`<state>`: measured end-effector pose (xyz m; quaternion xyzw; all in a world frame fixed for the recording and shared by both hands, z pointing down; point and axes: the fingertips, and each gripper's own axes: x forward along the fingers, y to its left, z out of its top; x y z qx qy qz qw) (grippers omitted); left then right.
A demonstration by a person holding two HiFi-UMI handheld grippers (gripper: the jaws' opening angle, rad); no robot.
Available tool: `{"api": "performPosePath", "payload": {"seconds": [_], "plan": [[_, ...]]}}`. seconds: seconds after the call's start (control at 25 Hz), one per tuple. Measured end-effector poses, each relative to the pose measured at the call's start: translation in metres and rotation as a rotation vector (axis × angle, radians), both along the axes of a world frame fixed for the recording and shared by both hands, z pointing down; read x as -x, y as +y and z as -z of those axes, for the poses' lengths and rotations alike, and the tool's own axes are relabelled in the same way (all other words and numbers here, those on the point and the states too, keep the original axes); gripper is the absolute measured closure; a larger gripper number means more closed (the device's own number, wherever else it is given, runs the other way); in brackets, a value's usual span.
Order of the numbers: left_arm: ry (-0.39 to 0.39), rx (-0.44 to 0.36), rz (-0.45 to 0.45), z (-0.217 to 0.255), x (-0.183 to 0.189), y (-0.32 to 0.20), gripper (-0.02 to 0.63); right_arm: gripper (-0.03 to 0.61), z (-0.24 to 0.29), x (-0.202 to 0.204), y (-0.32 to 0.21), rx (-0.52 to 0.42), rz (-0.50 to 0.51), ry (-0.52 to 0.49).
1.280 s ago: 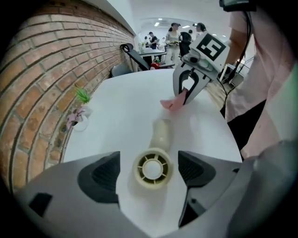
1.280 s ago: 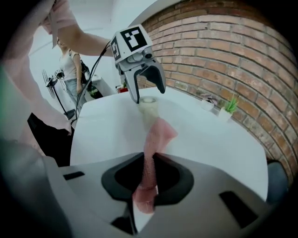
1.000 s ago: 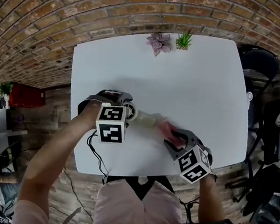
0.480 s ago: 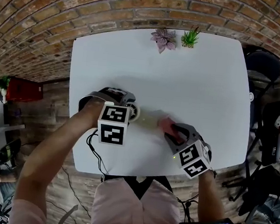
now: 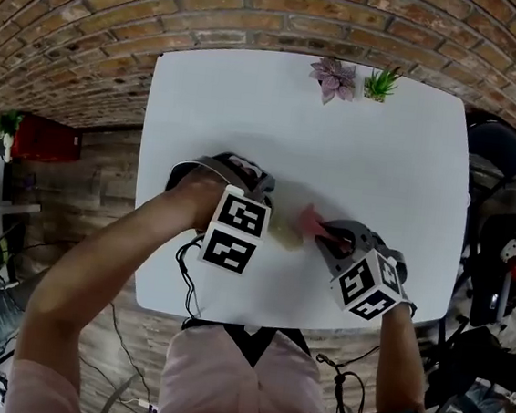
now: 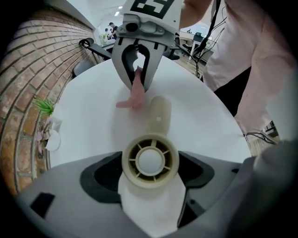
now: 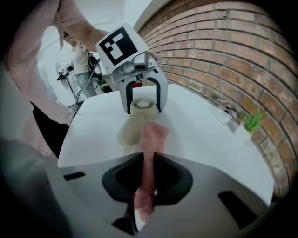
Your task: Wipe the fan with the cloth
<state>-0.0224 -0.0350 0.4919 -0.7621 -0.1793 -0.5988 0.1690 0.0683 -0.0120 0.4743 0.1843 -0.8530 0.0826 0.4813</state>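
While both arms reach down over the white surface (image 5: 373, 158), the right tongs (image 7: 145, 186), having just snapped together, pinch a pink cloth (image 7: 153, 135) whose free end lies just beside the fan (image 6: 158, 114). The left tongs (image 6: 149, 162), just drawn in slightly, clasp the cream fan's round head, its handle lying on the surface. Farther off, a purple plant (image 5: 334, 76) and a green plant (image 5: 382, 82) stand at the edge by the brick wall (image 5: 215, 4).
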Motion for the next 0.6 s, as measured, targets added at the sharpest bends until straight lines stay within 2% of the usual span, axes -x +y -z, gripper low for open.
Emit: {"api": "performPosePath", "payload": {"seconds": [0.12, 0.4, 0.6], "plan": [[0.008, 0.000, -0.009, 0.000, 0.000, 0.001, 0.242, 0.541, -0.002, 0.014, -0.006, -0.016, 0.143, 0.031], [-0.011, -0.019, -0.061, -0.001, -0.001, 0.002, 0.242, 0.541, -0.009, 0.039, -0.020, -0.064, 0.388, 0.030], [-0.024, -0.029, -0.085, -0.001, 0.000, 0.002, 0.242, 0.543, -0.009, 0.048, -0.021, -0.107, 0.523, 0.049]]}}
